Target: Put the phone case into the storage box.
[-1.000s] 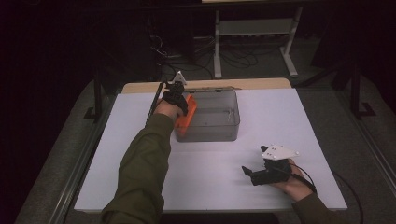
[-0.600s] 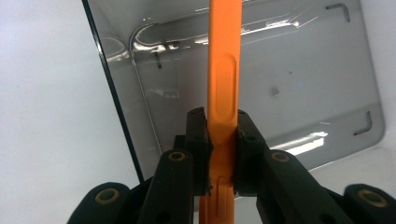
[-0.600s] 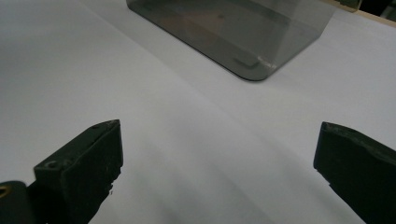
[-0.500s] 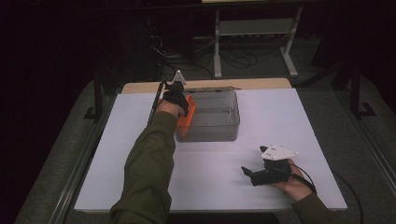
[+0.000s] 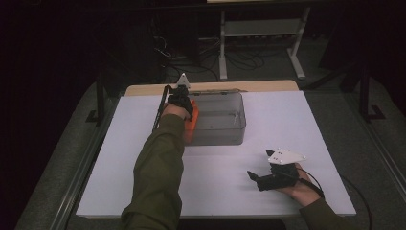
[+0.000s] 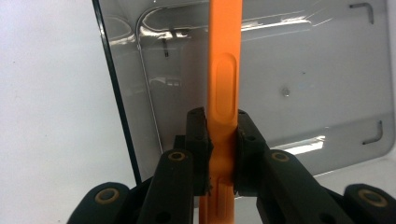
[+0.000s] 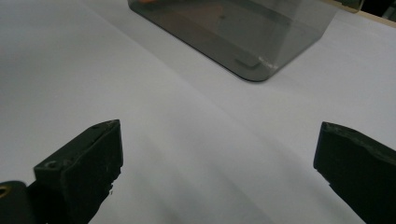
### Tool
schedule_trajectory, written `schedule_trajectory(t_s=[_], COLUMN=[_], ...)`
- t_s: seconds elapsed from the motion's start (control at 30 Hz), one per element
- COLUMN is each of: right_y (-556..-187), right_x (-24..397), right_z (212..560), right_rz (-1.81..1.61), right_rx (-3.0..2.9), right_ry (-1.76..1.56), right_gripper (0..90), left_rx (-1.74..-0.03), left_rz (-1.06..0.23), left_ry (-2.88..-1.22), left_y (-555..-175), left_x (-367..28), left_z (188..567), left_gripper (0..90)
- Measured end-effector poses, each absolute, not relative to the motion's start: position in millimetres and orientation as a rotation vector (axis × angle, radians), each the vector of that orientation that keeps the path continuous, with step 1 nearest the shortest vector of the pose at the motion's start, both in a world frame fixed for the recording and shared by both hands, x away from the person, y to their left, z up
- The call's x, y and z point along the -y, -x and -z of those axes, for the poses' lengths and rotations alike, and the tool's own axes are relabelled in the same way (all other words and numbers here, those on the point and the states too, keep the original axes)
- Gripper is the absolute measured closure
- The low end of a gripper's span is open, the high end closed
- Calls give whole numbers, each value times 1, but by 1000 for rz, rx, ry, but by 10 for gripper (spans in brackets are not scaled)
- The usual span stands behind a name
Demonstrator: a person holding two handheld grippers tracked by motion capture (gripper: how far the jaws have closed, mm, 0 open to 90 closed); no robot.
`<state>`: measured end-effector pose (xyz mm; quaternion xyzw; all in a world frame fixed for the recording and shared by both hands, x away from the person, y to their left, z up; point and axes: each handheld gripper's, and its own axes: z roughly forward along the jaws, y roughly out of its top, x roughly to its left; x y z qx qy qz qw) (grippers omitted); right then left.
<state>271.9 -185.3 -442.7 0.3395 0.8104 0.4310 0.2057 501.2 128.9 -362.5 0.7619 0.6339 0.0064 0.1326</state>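
Clamping down on an orange lid (image 6: 223, 93), the left gripper (image 6: 220, 135) has its pads pressed on both faces of the thin edge, holding it upright at the left end of the smoky clear plastic bin (image 5: 220, 120) toward the table's far side. Right gripper (image 5: 261, 179) sits near-right on the white table (image 5: 287, 115), jaws spread wide with nothing between them, well apart from the bin.

You have a white table top (image 5: 297, 124) with a bare wooden strip (image 5: 258, 86) along its far edge, a white metal stand (image 5: 261, 28) on the floor beyond, and loose cables (image 5: 191, 55) lying beside that stand.
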Motion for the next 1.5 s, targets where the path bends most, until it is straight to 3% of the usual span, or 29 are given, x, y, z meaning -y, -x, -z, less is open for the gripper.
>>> schedule_trajectory(t_s=[1.5], right_y=[-272], right_x=[185], right_z=[443], right_rz=[-1205], right_rx=[-2266], right_ry=[-942], right_gripper=[9], left_rx=[-1886], left_rz=[-66], left_ry=[-2214], left_y=[-502], left_x=[-125], left_z=[364], left_gripper=[761])
